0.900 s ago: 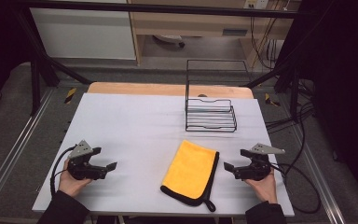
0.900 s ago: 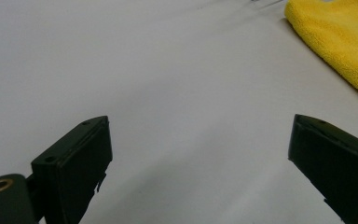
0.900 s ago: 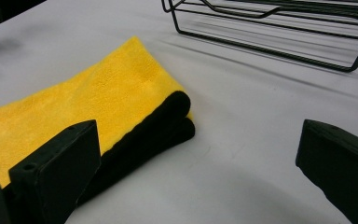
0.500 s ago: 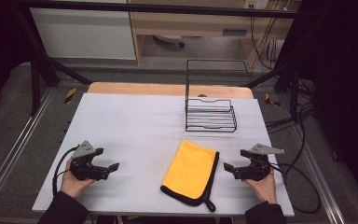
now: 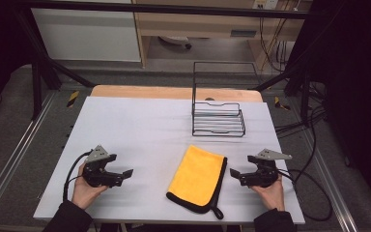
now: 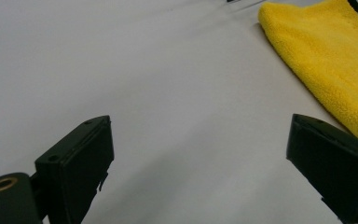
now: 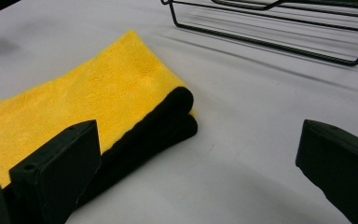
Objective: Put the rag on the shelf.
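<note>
- Cloth: folded, flat on table, before the rack.
- Left gripper has edged slightly toward cloth since earlier frames; right gripper unmoved.
- Both wide, empty, flanking cloth; grasp not begun.

- A table with a pale grey-white top fills the middle of the high view; a strip of bare wood shows along its far edge.
- Grey carpet-like floor surrounds the table.
- Metal rails run along the floor on both sides.
- Black frame bars cross overhead, with slanted struts coming down at either side.
- Behind the table stand a white cabinet and a light wooden desk.
- Dark cables hang at the far right.
- The edges of the room lie in deep shadow, while the tabletop is evenly lit.
</note>
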The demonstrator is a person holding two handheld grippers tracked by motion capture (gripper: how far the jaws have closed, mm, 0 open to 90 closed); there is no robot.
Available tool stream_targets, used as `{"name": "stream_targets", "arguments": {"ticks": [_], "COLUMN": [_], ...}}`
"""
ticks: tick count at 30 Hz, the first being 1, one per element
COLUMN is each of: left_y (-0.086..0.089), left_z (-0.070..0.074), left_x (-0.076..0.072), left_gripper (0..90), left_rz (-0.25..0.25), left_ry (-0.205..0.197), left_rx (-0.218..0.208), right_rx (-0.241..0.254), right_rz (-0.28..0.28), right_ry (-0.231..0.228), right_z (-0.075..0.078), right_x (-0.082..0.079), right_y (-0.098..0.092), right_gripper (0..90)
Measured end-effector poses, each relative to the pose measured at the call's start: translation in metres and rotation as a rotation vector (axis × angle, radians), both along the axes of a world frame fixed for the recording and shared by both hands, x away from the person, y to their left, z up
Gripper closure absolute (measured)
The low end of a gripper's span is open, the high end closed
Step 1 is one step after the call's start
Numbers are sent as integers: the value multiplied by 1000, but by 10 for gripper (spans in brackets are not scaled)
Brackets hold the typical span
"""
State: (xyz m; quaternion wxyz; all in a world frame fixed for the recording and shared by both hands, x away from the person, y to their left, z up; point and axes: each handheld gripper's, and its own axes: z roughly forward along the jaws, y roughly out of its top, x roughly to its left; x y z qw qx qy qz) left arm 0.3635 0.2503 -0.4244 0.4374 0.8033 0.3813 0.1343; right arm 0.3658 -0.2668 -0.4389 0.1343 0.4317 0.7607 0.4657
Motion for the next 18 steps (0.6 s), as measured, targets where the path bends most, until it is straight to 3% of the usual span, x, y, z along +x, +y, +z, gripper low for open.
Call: {"name": "stream_targets", "arguments": {"ticks": [8, 18], "left_y": [-27, -67], "left_z": [1, 7], "left_x": [2, 11], "left_gripper": [99, 145], "left_rz": [-23, -43], "left_ry": [36, 53], "left_rx": [19, 32], "right_rx": [-20, -31], "right_rz": [1, 4], "right_ry": [19, 22], "right_z": [-2, -3], "right_x": [1, 2], "right_y": [7, 11], "right_gripper": [7, 9]}}
